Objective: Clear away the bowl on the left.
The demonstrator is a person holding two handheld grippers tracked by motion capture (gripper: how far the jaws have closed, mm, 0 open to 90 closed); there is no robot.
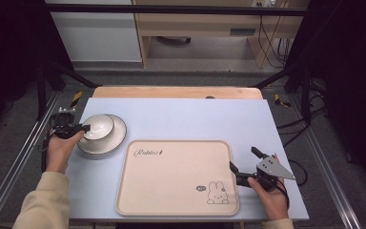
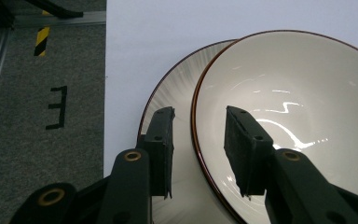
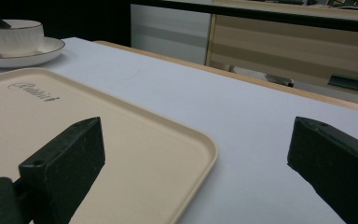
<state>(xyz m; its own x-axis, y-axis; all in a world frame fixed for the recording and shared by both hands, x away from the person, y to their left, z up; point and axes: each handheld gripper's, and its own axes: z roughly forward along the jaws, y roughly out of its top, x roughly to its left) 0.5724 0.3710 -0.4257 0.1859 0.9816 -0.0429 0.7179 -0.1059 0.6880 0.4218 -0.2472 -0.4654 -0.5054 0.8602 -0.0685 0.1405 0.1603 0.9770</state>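
Observation:
A white bowl (image 1: 99, 126) with a dark rim sits on a white plate (image 1: 116, 138) at the table's left. My left gripper (image 1: 83, 128) reaches it from the left. In the left gripper view the gripper (image 2: 199, 116) straddles the near rim of the bowl (image 2: 298, 93): one jaw stands over the plate (image 2: 168, 93), the other inside the bowl, with a gap on both sides of the rim. My right gripper (image 1: 243, 158) stands wide open at the right edge of the beige tray (image 1: 171, 200). The right gripper (image 3: 196, 140) has nothing between its jaws but the tray's rim (image 3: 200, 144).
The tray, printed with a rabbit (image 1: 218, 193), lies in the middle of the pale blue mat (image 1: 195, 119). Grey floor and a metal frame rail (image 1: 14, 167) run past the table's left edge. A wooden cabinet (image 1: 195, 24) stands beyond the far edge.

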